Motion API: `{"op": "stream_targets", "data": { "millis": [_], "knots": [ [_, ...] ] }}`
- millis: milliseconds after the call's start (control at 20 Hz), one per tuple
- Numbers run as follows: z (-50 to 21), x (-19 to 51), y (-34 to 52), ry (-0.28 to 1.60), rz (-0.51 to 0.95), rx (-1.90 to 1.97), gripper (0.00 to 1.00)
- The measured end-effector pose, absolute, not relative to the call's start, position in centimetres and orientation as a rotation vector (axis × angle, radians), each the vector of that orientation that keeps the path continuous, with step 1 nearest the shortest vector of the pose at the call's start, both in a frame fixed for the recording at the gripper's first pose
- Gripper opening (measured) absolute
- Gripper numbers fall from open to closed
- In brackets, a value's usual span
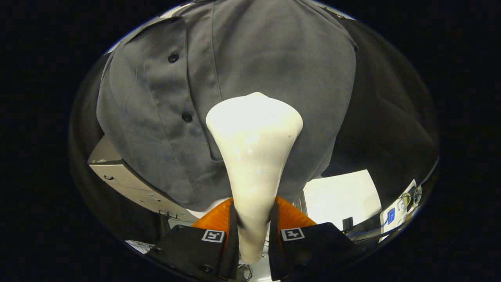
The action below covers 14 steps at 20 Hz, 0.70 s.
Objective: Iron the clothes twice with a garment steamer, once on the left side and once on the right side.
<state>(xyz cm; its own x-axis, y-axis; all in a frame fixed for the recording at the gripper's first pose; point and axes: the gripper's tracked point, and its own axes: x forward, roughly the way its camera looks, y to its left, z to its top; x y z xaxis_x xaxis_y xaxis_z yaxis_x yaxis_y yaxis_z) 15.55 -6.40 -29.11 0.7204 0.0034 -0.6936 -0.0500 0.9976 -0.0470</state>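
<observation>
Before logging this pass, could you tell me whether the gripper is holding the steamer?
Yes, the gripper is shut on the steamer handle, head against the grey shirt.

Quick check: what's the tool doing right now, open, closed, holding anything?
Tool: closed on the white garment steamer, both fingers pressing its handle; the steamer head sits against the grey shirt.

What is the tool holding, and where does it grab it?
The tool holds the white garment steamer by its narrow handle end, both fingers pressing its sides, its wide head against the grey shirt.
</observation>
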Motion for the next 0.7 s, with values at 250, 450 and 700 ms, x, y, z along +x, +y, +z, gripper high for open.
{"op": "stream_targets", "data": {
  "millis": [250, 450, 700],
  "knots": [
    [-32.8, 14.5, -7.5, 0.824, 0.016, -0.063, 0.39],
    [-35.0, 13.9, -8.2, 0.862, 0.005, -0.067, 0.39],
    [-38.6, 12.9, -8.7, 0.922, 0.004, -0.069, 0.39]
  ]
}}
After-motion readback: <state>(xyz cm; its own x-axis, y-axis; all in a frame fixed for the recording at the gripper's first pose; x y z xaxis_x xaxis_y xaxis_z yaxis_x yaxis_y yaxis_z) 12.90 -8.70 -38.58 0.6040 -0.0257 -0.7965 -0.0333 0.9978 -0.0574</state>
